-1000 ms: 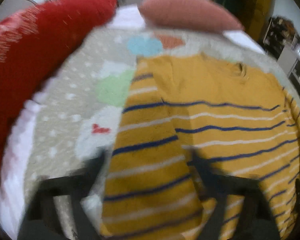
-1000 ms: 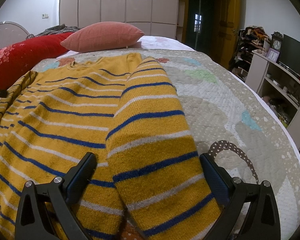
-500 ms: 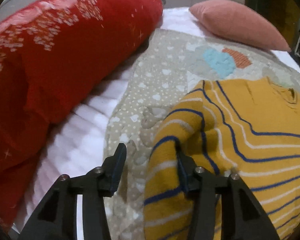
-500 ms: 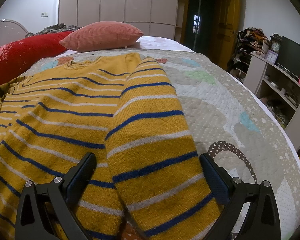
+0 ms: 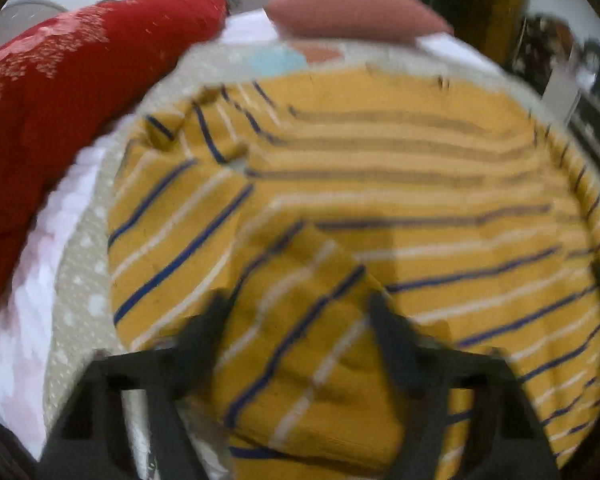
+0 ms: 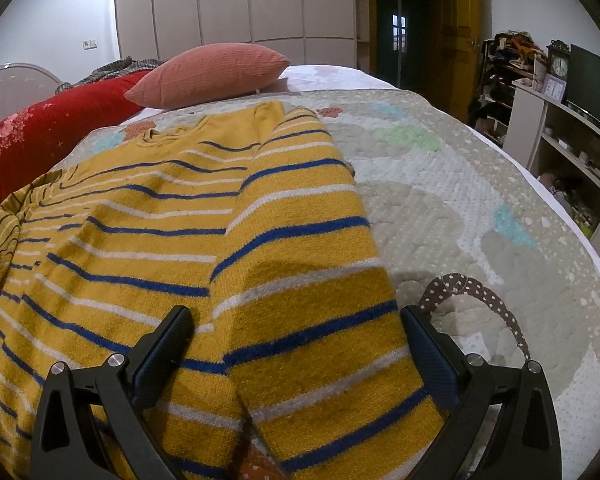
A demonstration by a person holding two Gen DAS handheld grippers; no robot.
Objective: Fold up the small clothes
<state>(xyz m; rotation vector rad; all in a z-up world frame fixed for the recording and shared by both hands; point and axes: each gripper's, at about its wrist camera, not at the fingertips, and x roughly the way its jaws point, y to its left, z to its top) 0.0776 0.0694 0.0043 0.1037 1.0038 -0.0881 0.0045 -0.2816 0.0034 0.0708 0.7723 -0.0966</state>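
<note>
The yellow striped sweater (image 6: 148,248) lay flat on the bed's quilt (image 6: 460,208), soft and floppy. The left gripper (image 5: 296,312), its jaws just opening, straddled the sleeve (image 5: 300,320) folded toward three o'clock. The right gripper (image 6: 296,332) stood wide over the other sleeve (image 6: 312,280); its cuff looked best to pinch.

A wide bed (image 6: 440,216) carries everything, spread with a beige quilted cover (image 6: 420,184) patched in pale green, blue and orange. A mustard-yellow knitted sweater with blue and white stripes (image 6: 148,240) lies flat on the cover, one sleeve folded over its front. At the head rest a salmon-pink ribbed cushion (image 6: 212,74) and a red flower-printed bolster (image 6: 40,136).
</note>
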